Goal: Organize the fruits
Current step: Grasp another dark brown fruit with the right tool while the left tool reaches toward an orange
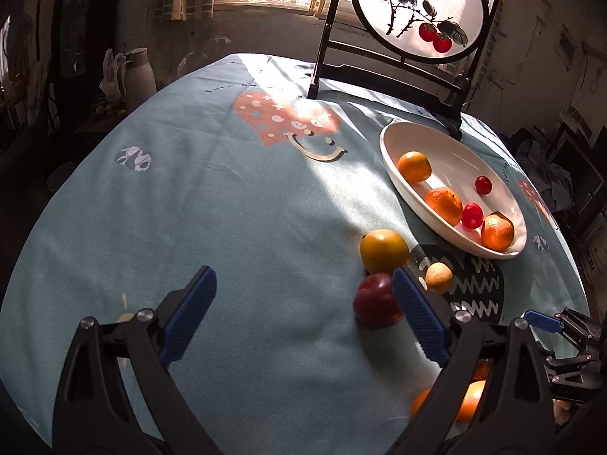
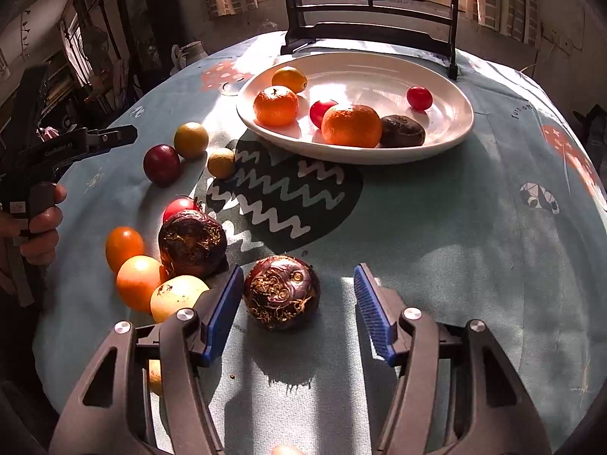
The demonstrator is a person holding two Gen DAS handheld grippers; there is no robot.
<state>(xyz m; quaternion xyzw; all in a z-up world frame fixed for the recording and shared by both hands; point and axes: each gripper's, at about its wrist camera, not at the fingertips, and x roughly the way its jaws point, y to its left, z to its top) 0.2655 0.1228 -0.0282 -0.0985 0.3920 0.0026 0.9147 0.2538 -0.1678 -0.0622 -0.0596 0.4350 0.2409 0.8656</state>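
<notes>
A white oval plate [image 2: 451, 129] holds oranges, small red fruits and a dark fruit; it also shows in the left wrist view [image 1: 390, 159]. My right gripper [image 2: 299, 311] is open, its blue pads on either side of a dark brown round fruit [image 2: 281, 291] on the cloth, not touching it. A second dark fruit [image 2: 192, 242] lies just left. My left gripper [image 1: 303, 318] is open and empty over bare cloth; a dark red apple [image 1: 373, 301] sits by its right pad, a yellow fruit [image 1: 384, 251] behind it.
Loose fruit lies left of my right gripper: orange ones [image 2: 137, 282], a pale one [image 2: 176, 297], a red one [image 2: 178, 207]. A small tan fruit [image 2: 221, 162] lies near the plate. A framed round painting [image 1: 419, 11] stands behind the plate. The table edge curves away on all sides.
</notes>
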